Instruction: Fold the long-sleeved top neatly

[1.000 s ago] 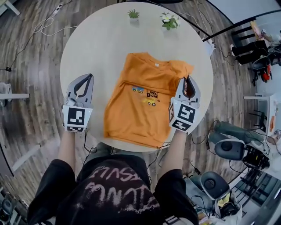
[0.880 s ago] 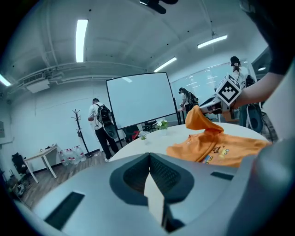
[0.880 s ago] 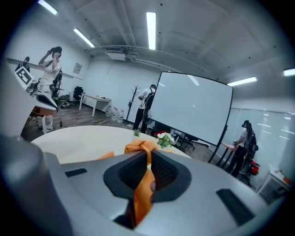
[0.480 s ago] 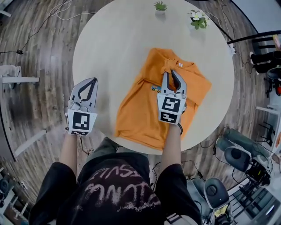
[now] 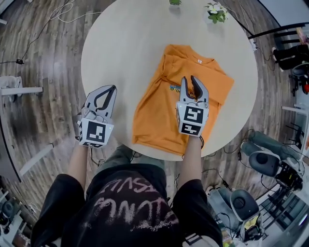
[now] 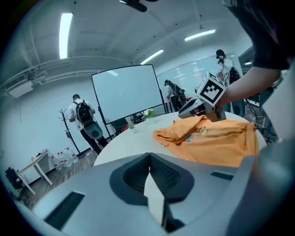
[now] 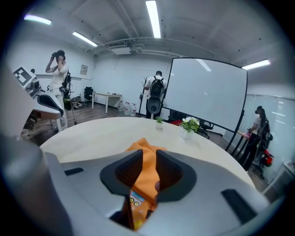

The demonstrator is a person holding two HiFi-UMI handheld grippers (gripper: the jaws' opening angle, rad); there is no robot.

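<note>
- Head view: the round table (image 5: 120, 43) is seen from above, w/ a person stood at its near edge.
- The top (image 5: 159, 120), orange, is laid flat on the near-right part of the table. Its long axis runs from the collar at the far side to the hem by the near rim. It is slanted a bit, so the hem sits further left than the collar. A bunched flap is laid across the chest by the collar, so one side fold is judged made, w/ more folds left.
- The R gripper (image 5: 189, 78) is held right over the top's middle, tips aimed away from the person, toward the collar. Its jaws have just been opening and are set moderately apart. In the right gripper view, orange cloth is seen in the gap but is not pinched by the pads, so the flap is judged let go.
- The L gripper (image 5: 112, 88) is held at the table's left rim, jaws closed tight on nothing. The top lies to its right, apart from it, w/ its left edge turned that way.
- Key relation for the next move: that left edge is nearer the L gripper than the R and runs along the long axis. An approach from the left, across the axis, is judged to be called for.
- Two small plants (image 5: 216, 12) are stood at the far rim, well apart from the top.
</note>
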